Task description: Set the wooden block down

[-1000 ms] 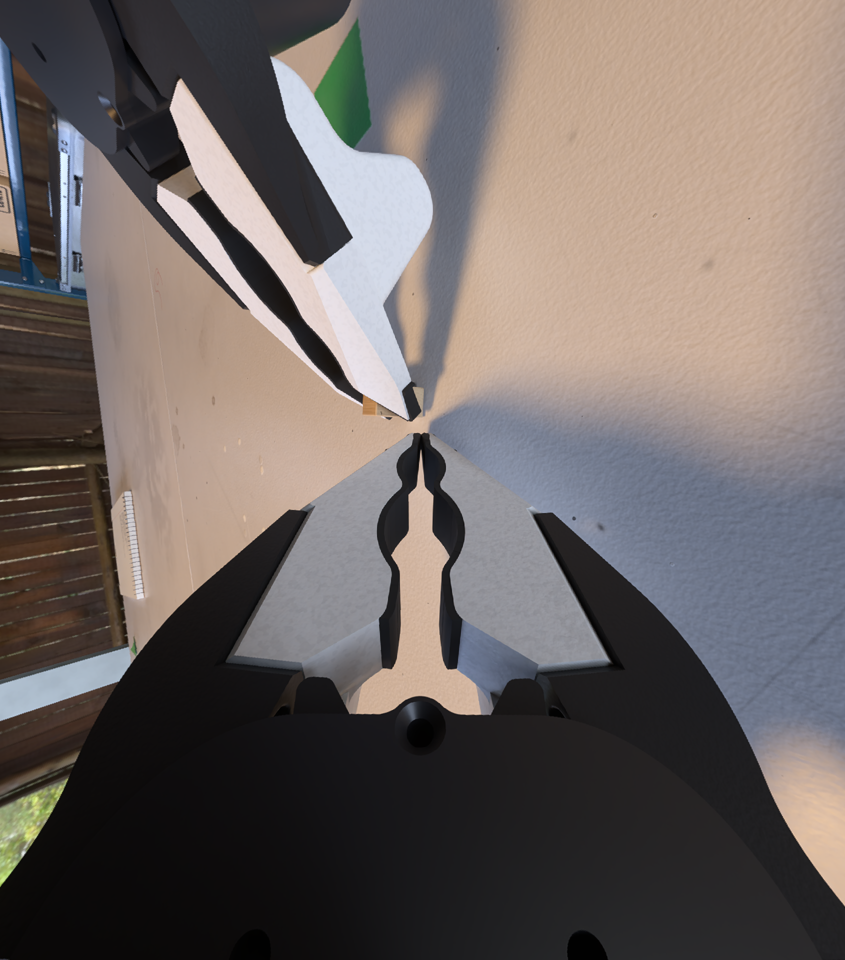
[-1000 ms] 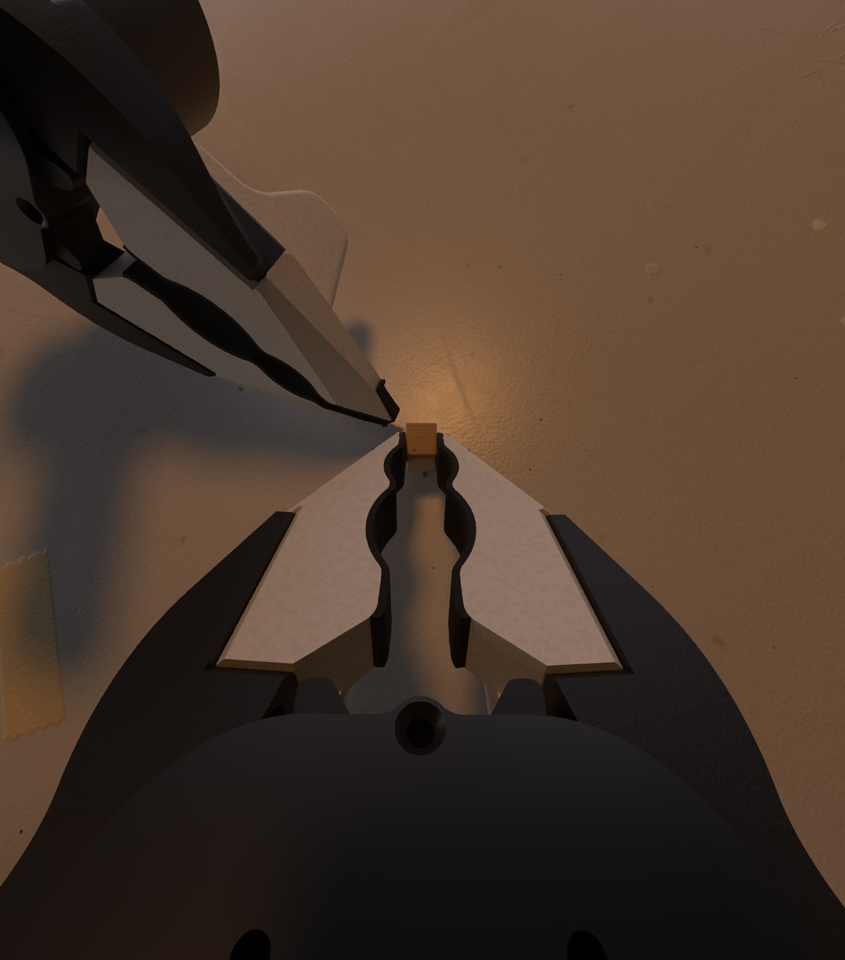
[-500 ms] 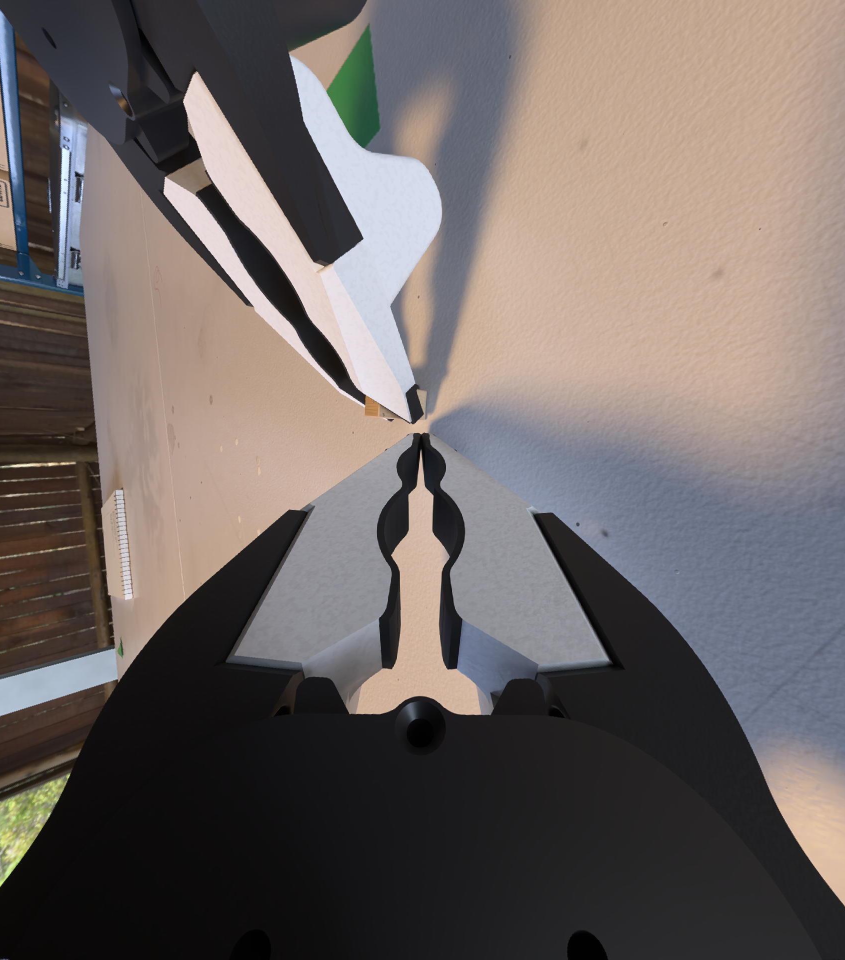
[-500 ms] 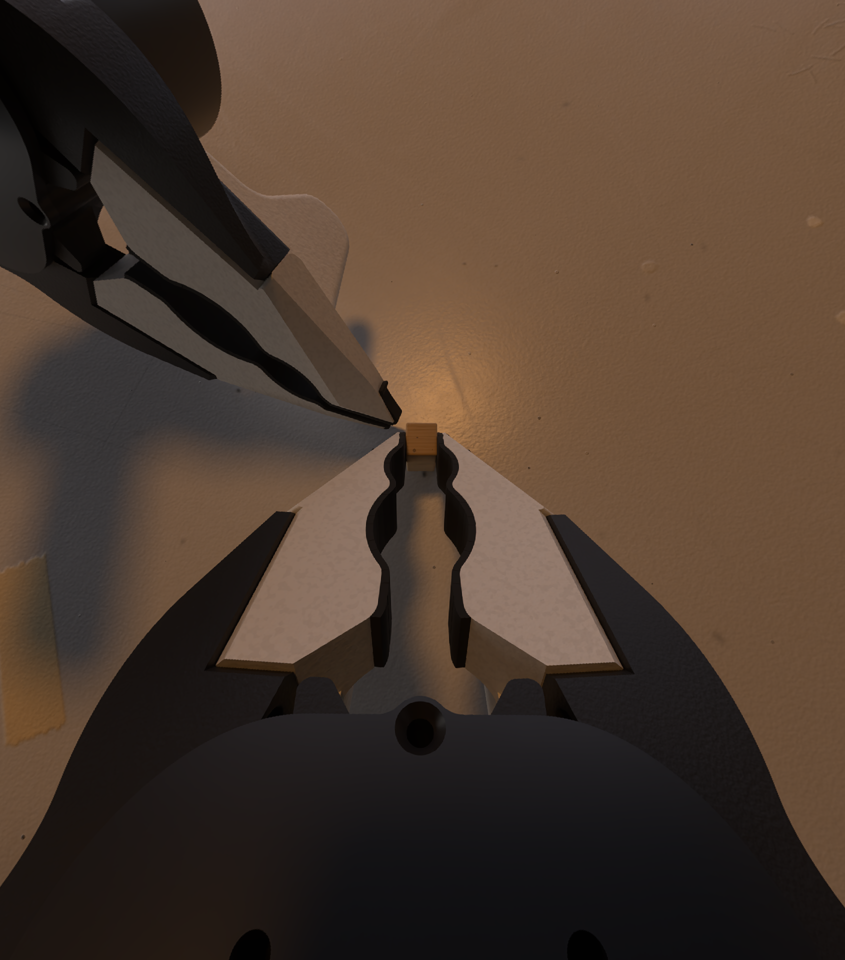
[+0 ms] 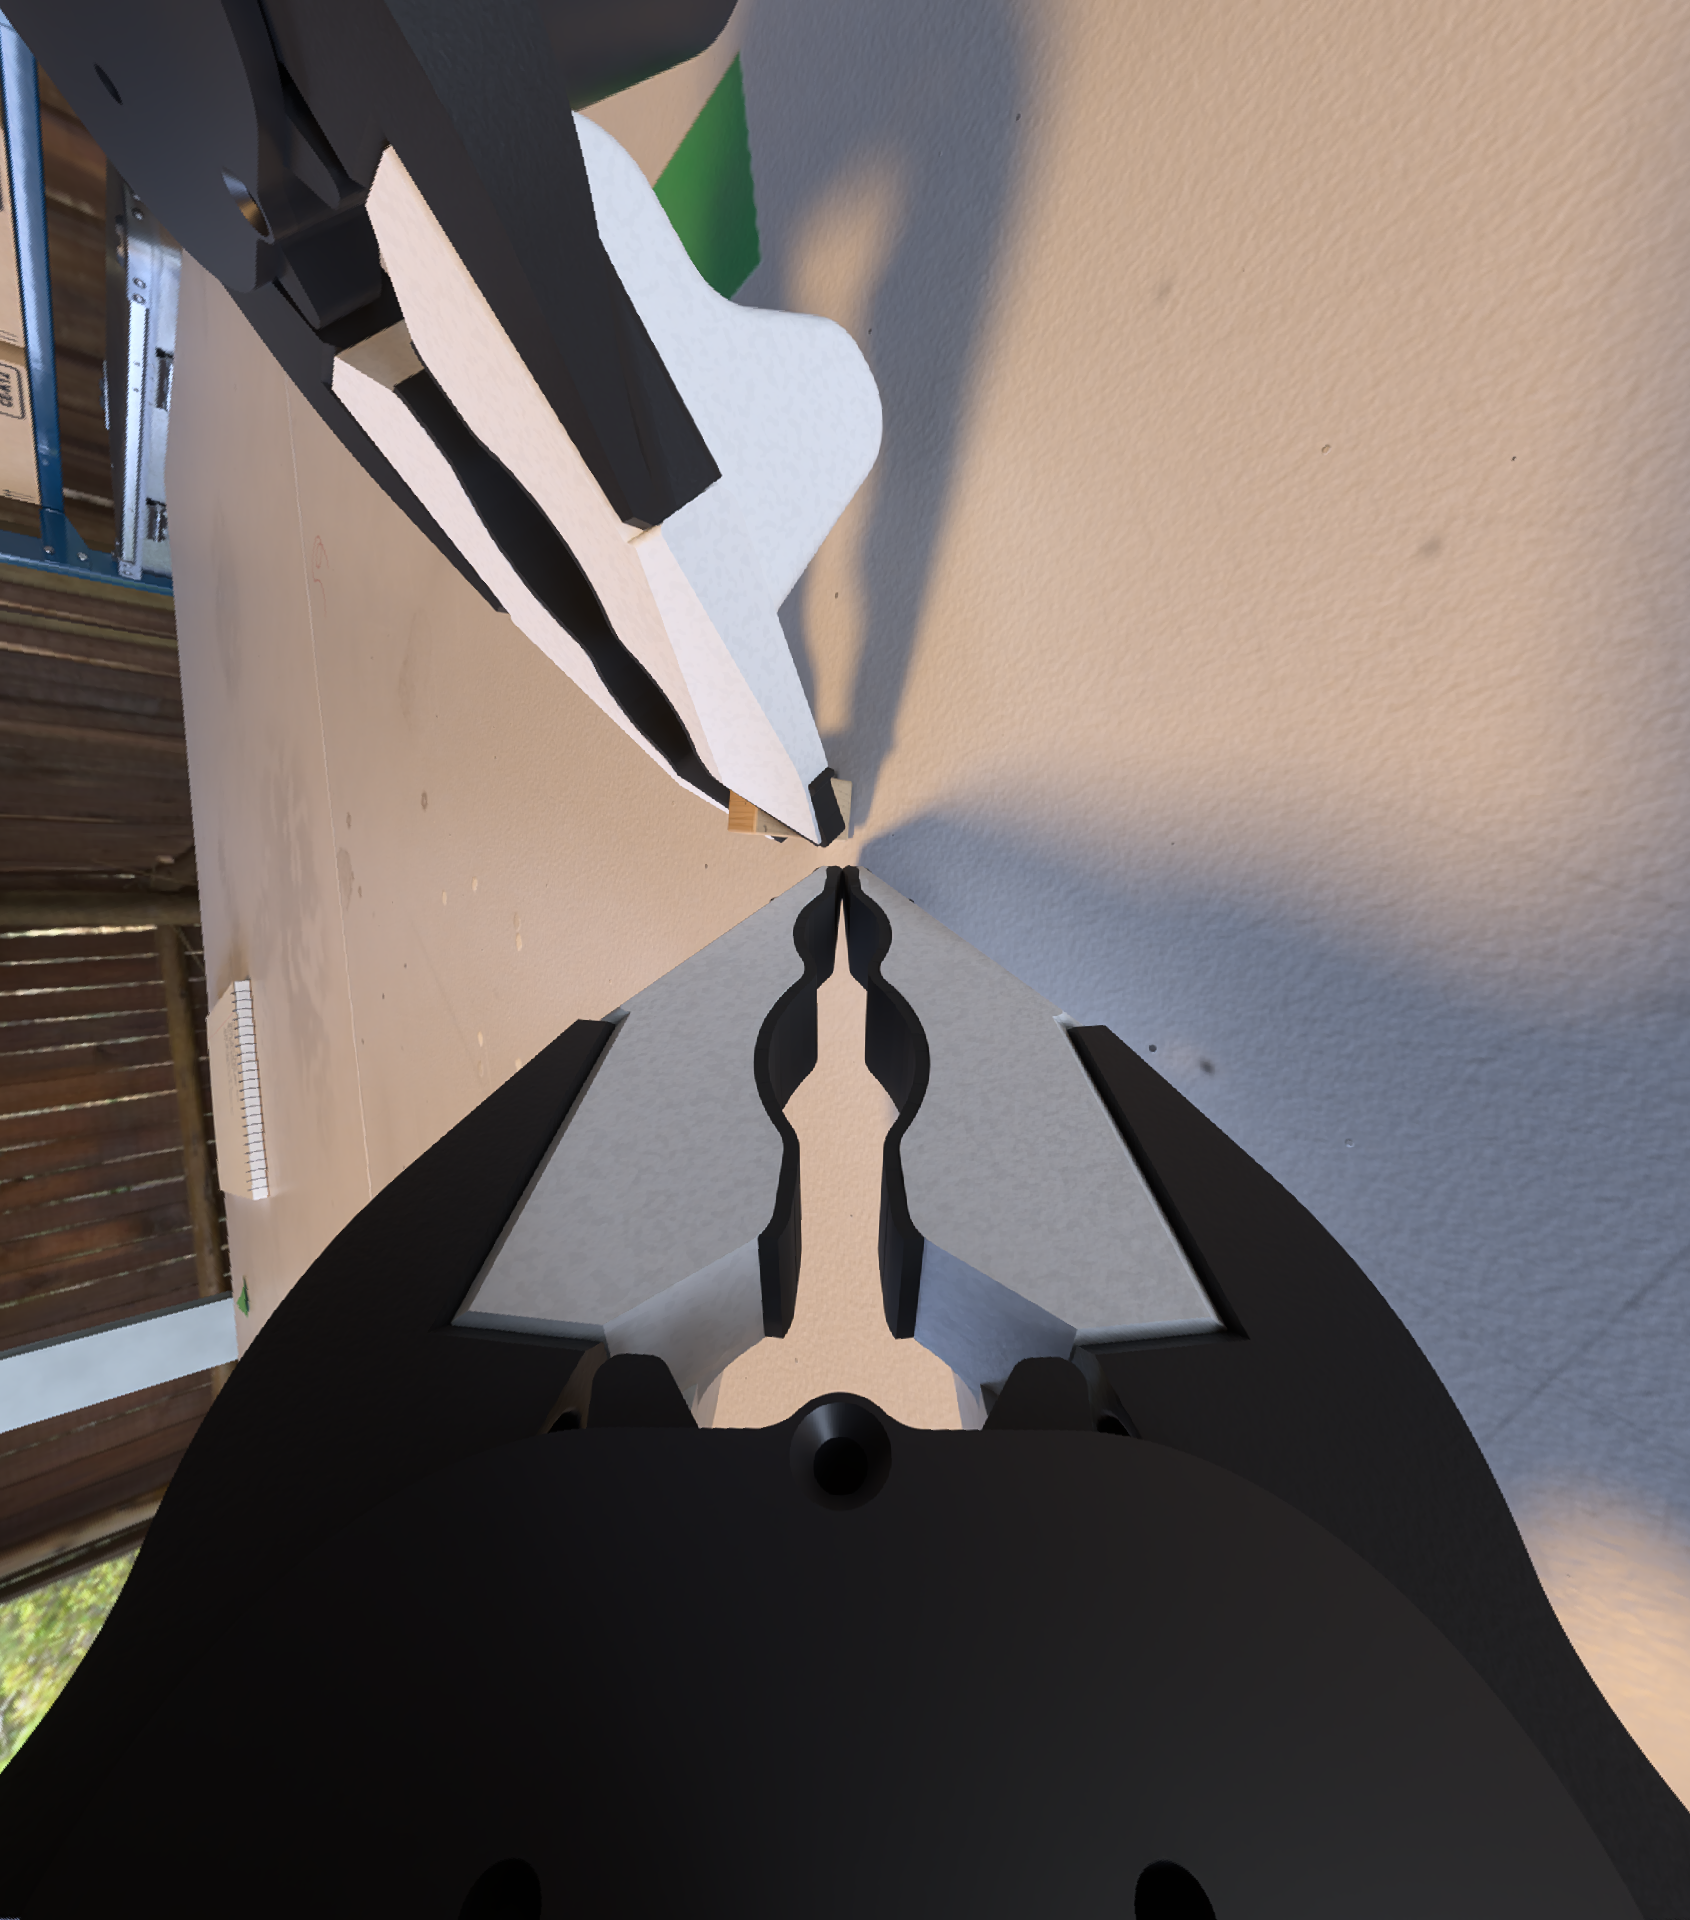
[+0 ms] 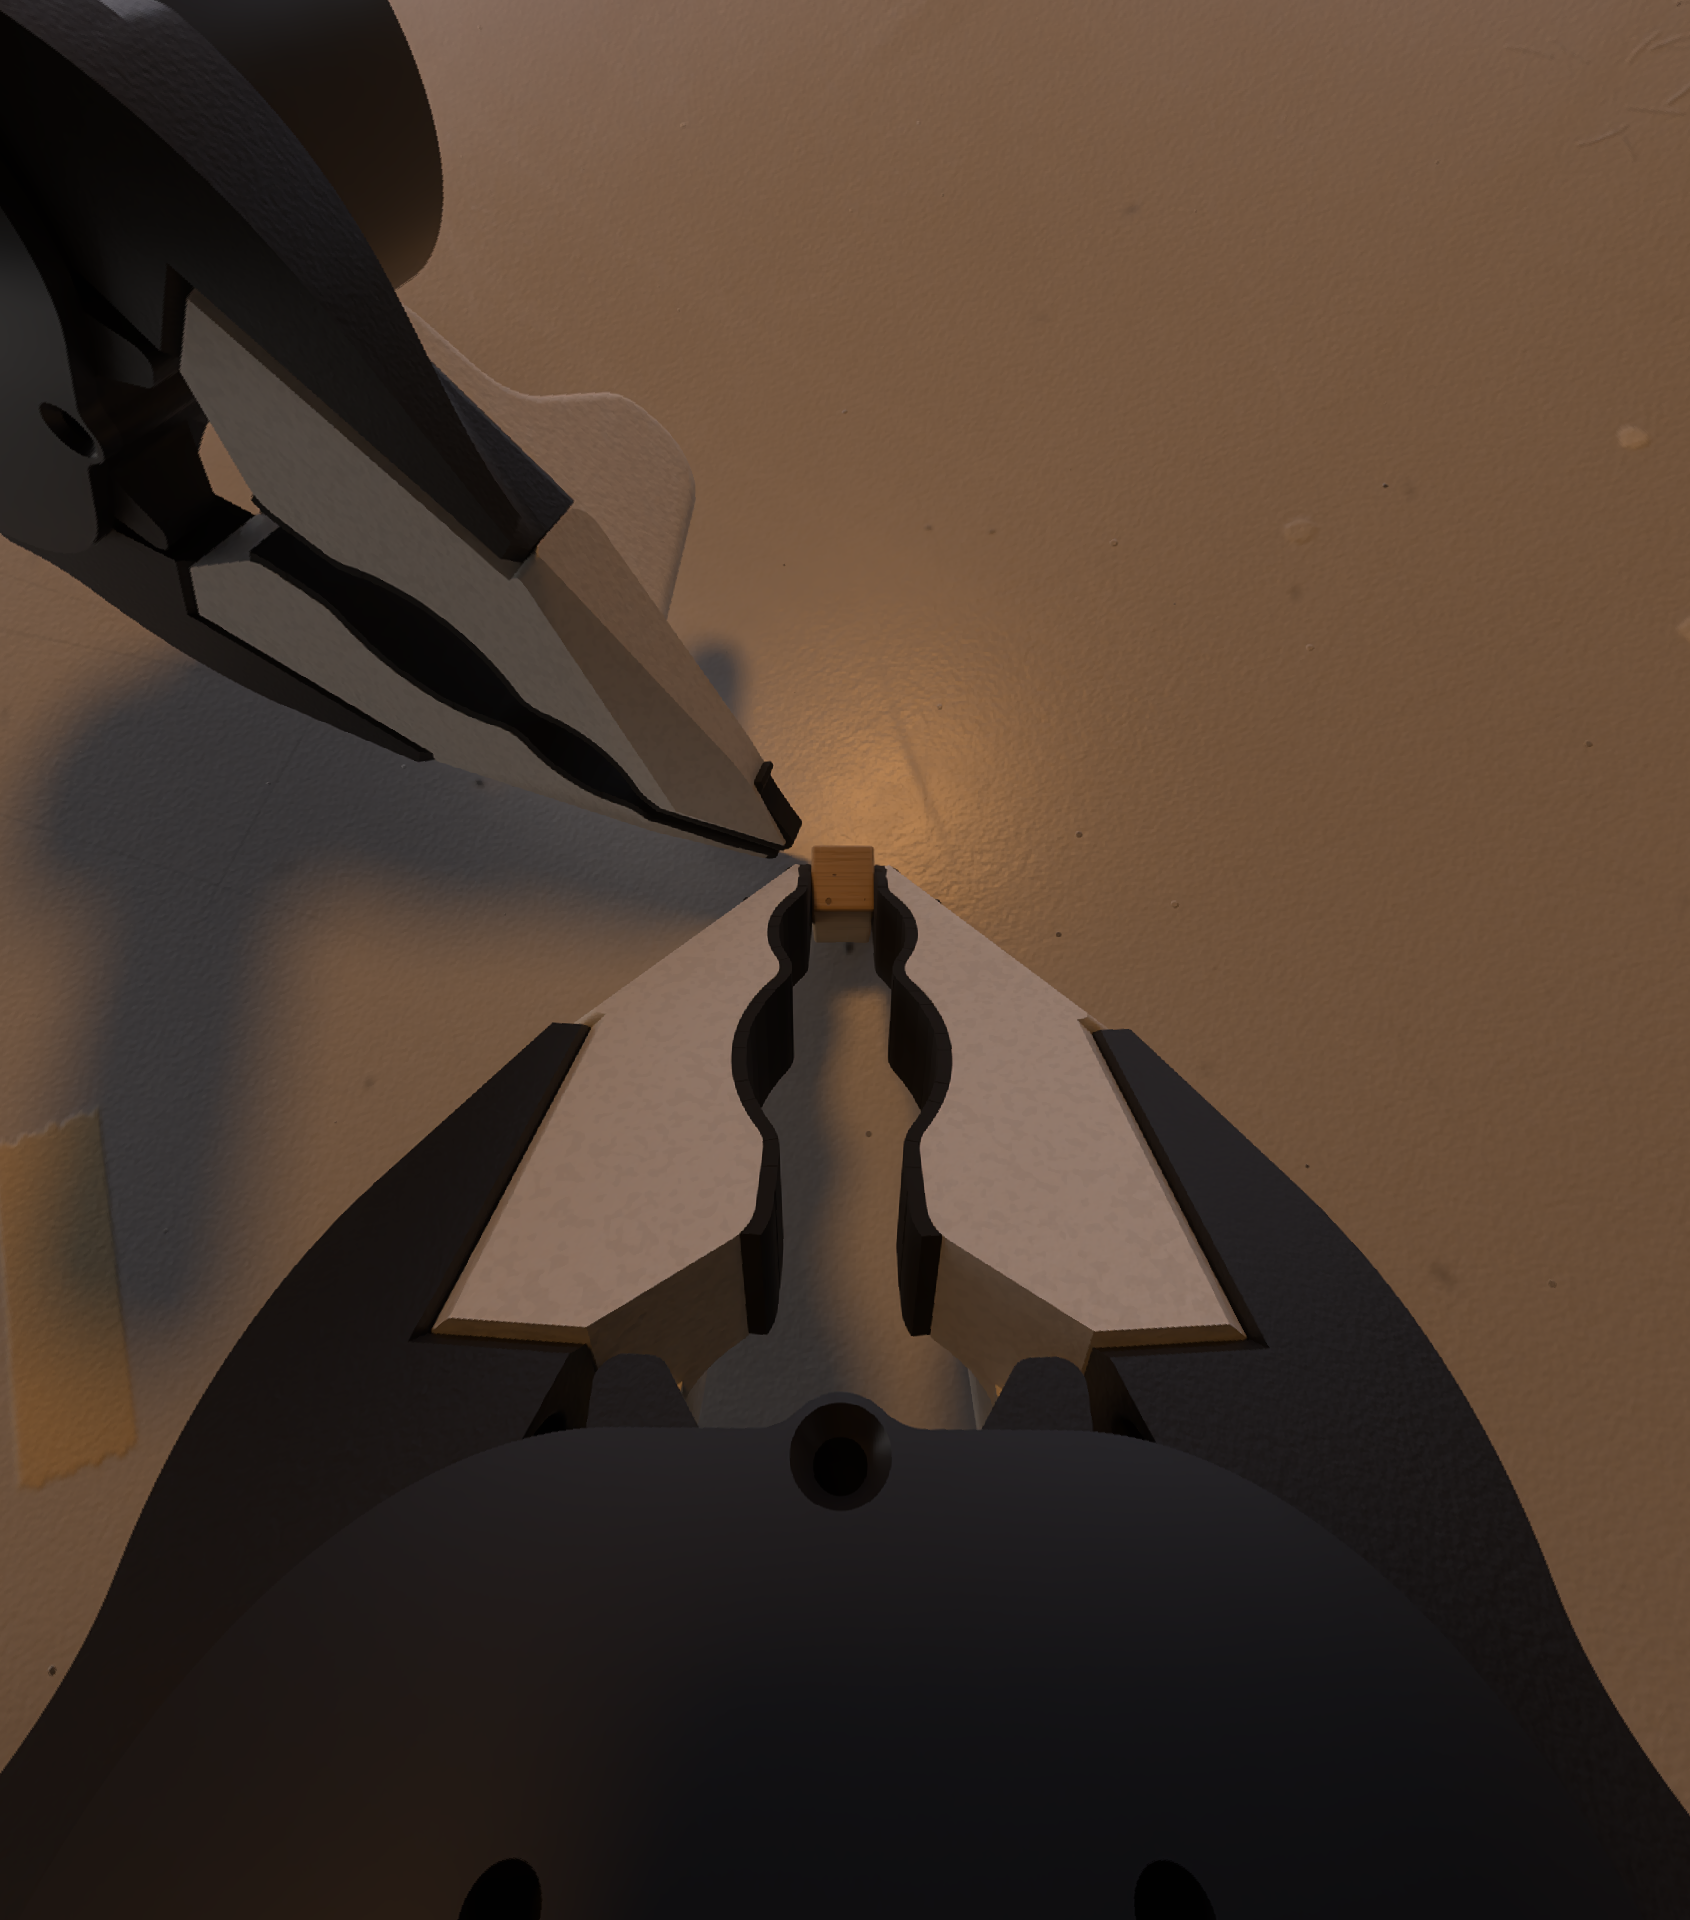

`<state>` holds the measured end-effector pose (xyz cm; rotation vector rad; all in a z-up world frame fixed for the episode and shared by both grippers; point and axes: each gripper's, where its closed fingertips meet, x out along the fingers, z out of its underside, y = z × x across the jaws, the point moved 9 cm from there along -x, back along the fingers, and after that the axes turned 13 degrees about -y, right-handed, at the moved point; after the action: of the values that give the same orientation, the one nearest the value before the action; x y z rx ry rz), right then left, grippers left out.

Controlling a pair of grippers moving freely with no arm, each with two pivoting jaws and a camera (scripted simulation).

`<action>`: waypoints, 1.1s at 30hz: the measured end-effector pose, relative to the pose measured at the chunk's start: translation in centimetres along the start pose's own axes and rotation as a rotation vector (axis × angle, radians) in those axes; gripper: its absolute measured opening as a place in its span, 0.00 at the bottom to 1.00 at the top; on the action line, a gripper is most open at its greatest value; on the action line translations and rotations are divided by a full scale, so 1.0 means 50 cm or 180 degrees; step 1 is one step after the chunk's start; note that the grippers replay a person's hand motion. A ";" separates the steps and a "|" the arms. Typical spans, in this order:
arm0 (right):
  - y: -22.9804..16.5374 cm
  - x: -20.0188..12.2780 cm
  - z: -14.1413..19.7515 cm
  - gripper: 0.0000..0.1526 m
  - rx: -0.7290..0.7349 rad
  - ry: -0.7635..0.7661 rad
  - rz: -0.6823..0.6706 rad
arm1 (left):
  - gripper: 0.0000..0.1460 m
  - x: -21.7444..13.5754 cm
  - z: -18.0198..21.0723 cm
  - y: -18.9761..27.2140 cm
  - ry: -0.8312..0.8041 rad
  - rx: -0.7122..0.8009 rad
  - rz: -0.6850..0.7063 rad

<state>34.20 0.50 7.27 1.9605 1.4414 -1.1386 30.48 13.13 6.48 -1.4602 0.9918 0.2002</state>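
Between the right gripper (image 6: 842, 883) jaws sits the pinched, half-hidden wooden block (image 6: 842, 878); left gripper (image 5: 839, 876) jaws pressed together.

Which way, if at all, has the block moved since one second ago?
No clear move. The block stays in the right gripper, and the tape on the table sits at nearly the same place in the right wrist view.

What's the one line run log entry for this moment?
right gripper: shut on wooden block | left gripper: shut, empty, tips beside block | block: over tabletop, contact unclear | step: release pending
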 end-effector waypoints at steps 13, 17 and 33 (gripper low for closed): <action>0.000 0.000 0.000 0.07 0.0002 0.0004 -0.0003 | 0.00 0.000 0.001 0.000 0.0019 -0.0039 0.0025; 0.000 0.000 0.000 0.07 0.0004 0.0005 -0.0003 | 0.00 0.000 0.002 -0.001 0.0027 -0.0070 0.0050; -0.001 0.000 0.000 0.07 -0.0003 0.0002 0.0007 | 0.00 -0.001 0.003 -0.004 0.0037 -0.0230 0.0113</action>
<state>34.16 0.51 7.27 1.9617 1.4394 -1.1363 30.63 13.25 6.61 -1.5117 1.0297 0.2559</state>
